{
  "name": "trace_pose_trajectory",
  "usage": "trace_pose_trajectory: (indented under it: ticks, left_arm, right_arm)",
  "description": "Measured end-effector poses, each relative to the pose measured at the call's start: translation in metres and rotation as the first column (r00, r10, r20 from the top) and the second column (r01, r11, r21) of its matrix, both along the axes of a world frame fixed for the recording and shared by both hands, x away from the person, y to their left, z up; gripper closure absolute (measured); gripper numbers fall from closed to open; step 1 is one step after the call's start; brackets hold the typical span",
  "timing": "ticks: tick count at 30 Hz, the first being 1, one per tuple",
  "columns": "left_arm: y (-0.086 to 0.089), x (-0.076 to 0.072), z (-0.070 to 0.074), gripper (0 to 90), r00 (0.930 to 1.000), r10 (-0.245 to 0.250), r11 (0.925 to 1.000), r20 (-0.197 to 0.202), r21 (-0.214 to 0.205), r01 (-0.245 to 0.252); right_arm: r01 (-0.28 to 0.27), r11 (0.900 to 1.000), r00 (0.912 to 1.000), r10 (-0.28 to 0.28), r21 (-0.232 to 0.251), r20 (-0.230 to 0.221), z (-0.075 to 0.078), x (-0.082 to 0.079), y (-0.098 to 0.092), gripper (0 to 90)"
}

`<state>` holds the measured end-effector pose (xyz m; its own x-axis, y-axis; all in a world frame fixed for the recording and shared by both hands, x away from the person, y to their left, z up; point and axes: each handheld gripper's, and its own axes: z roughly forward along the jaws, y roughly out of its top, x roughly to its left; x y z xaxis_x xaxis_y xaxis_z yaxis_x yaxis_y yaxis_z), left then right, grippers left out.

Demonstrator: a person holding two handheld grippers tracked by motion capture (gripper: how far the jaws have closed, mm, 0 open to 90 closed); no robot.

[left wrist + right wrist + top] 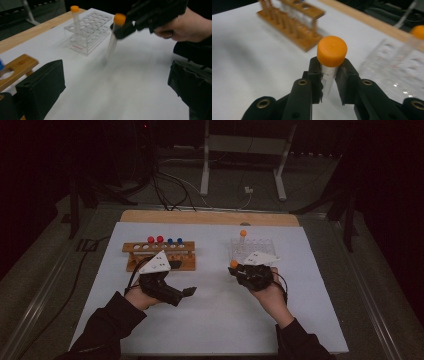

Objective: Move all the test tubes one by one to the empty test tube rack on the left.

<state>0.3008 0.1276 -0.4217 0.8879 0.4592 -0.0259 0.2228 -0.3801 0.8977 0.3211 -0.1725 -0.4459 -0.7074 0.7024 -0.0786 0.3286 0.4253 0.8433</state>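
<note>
My right gripper (329,72) is shut on a clear tube with an orange cap (332,51), gripping it just under the cap. In the high view the right gripper (236,269) holds this tube (233,264) upright just in front of the clear plastic rack (250,249). One more orange-capped tube (243,234) stands at that rack's far side. My left gripper (189,291) hovers in front of the wooden rack (160,256), its jaws wide apart with nothing between them. From the left gripper view, the held tube (113,37) hangs above the white mat.
The wooden rack carries two red-capped tubes (155,239) and two blue-capped tubes (175,241). A white mat (215,320) covers the table, with a bare wooden strip (210,217) at the far edge. Cables and a stand's legs lie on the floor beyond.
</note>
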Motion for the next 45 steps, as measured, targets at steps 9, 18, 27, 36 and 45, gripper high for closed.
trace_pose_trajectory:
  ticks: [9, 18, 27, 36, 45]
  left_arm:
    - [-0.025, 0.005, 0.002, 3.9, 0.9988, -0.048, 0.9988, 0.012, -0.006, 0.048]
    - [-0.040, 0.009, -0.004, 25.6, 0.9957, -0.089, 0.9954, 0.024, -0.032, 0.090]
    - [-0.053, 0.009, -0.014, 47.9, 0.9965, -0.079, 0.9969, 0.028, 0.006, 0.079]
    - [-0.057, 0.012, -0.018, 63.0, 0.9963, -0.085, 0.9962, -0.004, 0.016, 0.086]
    - [-0.059, 0.014, -0.017, 71.2, 0.9940, -0.108, 0.9938, -0.015, 0.026, 0.108]
  right_arm:
    - [-0.092, 0.9953, 0.9952, 0.091, -0.031, -0.035, -0.014, -0.014, 0.025, 75.2]
    - [-0.131, 0.9909, 0.9904, 0.130, -0.030, -0.047, -0.016, -0.023, 0.034, 75.2]
    - [-0.155, 0.9875, 0.9872, 0.154, -0.027, -0.040, -0.013, -0.029, 0.040, 75.2]
    - [-0.161, 0.9866, 0.9867, 0.160, -0.027, -0.028, -0.010, -0.032, 0.040, 75.2]
    - [-0.158, 0.9866, 0.9874, 0.157, -0.041, -0.022, -0.011, -0.032, 0.040, 75.2]
